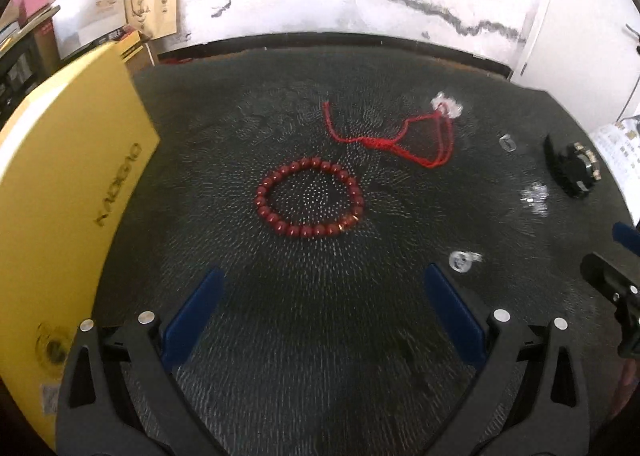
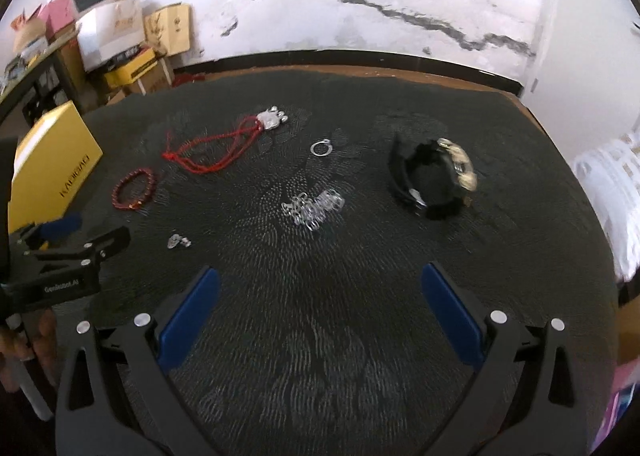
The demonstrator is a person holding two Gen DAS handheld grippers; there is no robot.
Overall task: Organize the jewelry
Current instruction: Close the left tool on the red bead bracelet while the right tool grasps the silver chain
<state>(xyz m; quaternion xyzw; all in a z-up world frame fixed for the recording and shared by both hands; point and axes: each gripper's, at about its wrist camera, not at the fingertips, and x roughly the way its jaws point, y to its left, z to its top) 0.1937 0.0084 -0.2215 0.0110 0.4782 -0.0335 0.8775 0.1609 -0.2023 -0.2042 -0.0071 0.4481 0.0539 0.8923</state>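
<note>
A red bead bracelet point(image 1: 310, 198) lies on the dark mat just ahead of my open, empty left gripper point(image 1: 320, 284); it also shows in the right wrist view point(image 2: 134, 189). A red cord necklace point(image 1: 394, 136) with a silver pendant point(image 2: 273, 118) lies beyond it. A silver chain point(image 2: 314, 206), a ring point(image 2: 321, 148), a small silver piece point(image 2: 178, 242) and a black watch point(image 2: 436, 180) lie ahead of my open, empty right gripper point(image 2: 320, 284). A closed yellow box point(image 1: 60, 192) stands at the left.
The dark mat point(image 2: 320, 356) covers the table, with a white wall behind. Cardboard boxes point(image 2: 132, 40) are stacked at the back left. White fabric point(image 2: 612, 192) lies off the right edge. The left gripper point(image 2: 68, 252) appears at the left of the right wrist view.
</note>
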